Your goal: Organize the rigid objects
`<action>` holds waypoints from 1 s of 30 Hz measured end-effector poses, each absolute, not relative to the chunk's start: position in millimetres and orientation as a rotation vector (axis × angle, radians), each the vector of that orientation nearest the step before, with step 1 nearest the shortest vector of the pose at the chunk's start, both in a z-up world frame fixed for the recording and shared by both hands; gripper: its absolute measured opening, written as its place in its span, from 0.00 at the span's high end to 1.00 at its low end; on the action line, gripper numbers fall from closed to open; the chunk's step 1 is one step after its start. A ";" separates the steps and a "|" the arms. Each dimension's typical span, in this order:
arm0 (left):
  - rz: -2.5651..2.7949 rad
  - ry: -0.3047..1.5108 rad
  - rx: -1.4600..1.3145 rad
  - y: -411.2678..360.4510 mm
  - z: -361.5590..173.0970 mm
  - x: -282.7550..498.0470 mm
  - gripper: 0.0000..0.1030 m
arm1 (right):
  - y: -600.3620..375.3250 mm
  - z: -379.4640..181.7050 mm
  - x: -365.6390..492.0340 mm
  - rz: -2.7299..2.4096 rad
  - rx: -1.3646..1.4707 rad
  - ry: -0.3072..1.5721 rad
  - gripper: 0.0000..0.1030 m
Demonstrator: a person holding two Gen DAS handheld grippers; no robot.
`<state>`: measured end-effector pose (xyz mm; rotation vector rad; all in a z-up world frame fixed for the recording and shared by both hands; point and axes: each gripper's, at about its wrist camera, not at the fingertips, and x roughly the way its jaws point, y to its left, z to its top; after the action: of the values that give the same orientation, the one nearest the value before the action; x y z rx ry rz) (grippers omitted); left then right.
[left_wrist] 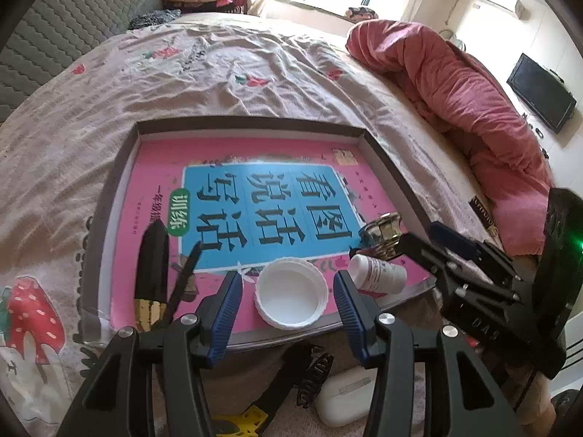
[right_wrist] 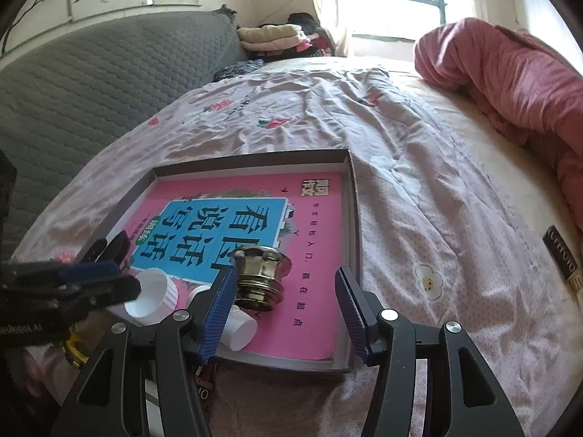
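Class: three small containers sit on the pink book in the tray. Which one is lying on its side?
The white bottle lies on its side. The white cup sits upright with its mouth up, and the metallic jar stands upright.

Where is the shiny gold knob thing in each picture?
Left wrist view: the shiny gold metal knob stands at the right, on the pink book's corner, just beyond the small white plastic bottle.
Right wrist view: it stands at lower centre, close in front of the right tongs, nearer their left finger.
Shared landmark: the pink book with the blue title panel.
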<state>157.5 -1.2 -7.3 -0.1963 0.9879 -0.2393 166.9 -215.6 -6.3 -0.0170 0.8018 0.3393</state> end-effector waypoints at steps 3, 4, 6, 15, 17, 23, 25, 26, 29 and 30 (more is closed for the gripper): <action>-0.250 0.970 -0.217 2.8 -1.3 155.3 0.50 | -212.7 -5.5 165.6 0.339 -0.036 0.795 0.33; -0.250 0.965 -0.218 3.8 0.2 154.7 0.50 | -212.4 -5.1 165.2 0.338 -0.037 0.791 0.32; -0.248 0.952 -0.217 5.5 4.0 152.3 0.50 | -213.1 -4.2 165.3 0.338 -0.033 0.786 0.32; -0.231 0.939 -0.217 9.0 12.1 141.7 0.50 | -219.8 1.1 162.1 0.310 -0.023 0.761 0.31; -0.226 0.934 -0.209 7.6 13.2 138.7 0.50 | -221.2 2.5 160.8 0.312 -0.012 0.757 0.30; -0.219 0.923 -0.184 1.0 18.0 132.4 0.50 | -221.9 8.9 156.2 0.298 -0.018 0.731 0.29; -0.209 0.912 -0.168 -0.5 20.1 129.3 0.50 | -222.7 11.4 153.4 0.296 -0.014 0.724 0.29; -0.207 0.909 -0.162 -1.1 20.7 128.0 0.50 | -222.8 12.8 151.1 0.299 -0.012 0.722 0.28; -0.202 0.906 -0.151 -1.7 21.0 124.5 0.50 | -222.8 16.6 144.3 0.297 -0.010 0.712 0.28; -0.199 0.904 -0.148 -1.5 21.6 123.4 0.50 | -222.7 17.8 142.5 0.298 -0.007 0.711 0.28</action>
<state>123.4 -1.5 21.6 -0.1477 0.9037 -0.1993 142.5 -222.7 17.8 -0.0072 0.7107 0.2978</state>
